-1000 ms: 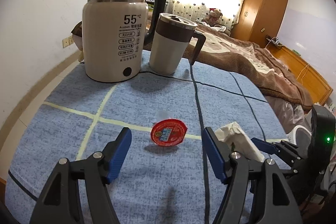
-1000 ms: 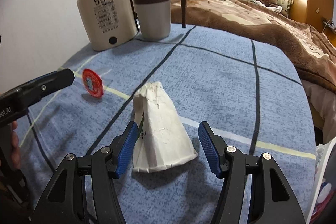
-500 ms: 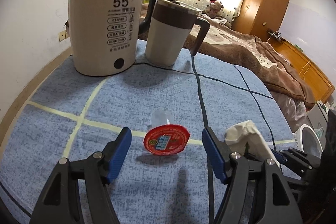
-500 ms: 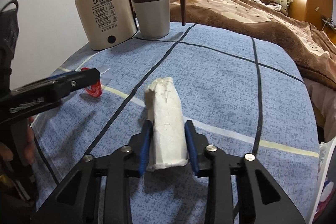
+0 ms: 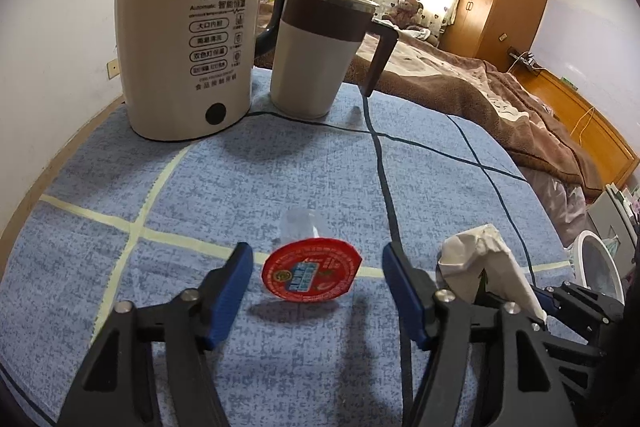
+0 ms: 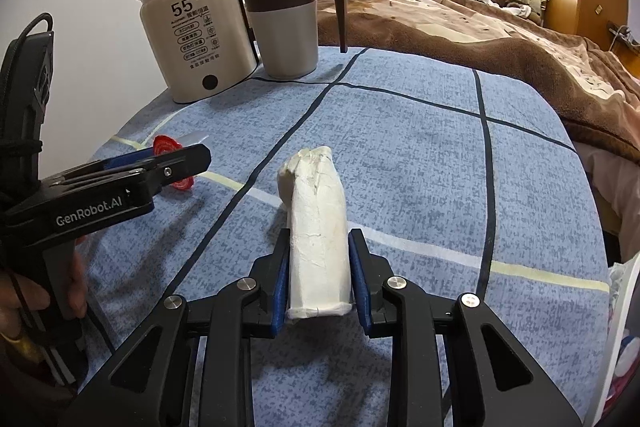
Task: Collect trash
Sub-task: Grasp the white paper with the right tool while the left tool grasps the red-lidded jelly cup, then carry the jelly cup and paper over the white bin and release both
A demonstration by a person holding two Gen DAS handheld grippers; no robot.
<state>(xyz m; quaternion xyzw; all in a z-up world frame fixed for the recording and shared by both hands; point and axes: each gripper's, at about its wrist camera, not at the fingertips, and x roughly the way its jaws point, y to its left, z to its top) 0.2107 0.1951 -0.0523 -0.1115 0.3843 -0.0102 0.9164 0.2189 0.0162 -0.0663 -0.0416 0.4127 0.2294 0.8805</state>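
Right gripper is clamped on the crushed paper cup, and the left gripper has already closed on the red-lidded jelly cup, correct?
Not quite. The left gripper is open, its jaws either side of the red-lidded jelly cup, as the left wrist view shows. The right gripper is clamped on the crushed paper cup.

1. My table wears a blue tablecloth crossed by dark and pale lines.
2. At its far end stand the electric kettle and, just beside it, the lidded mug.
3. Nearer me lies the red-lidded jelly cup on its side.

Crumpled, seemingly paper cup; matt tablecloth
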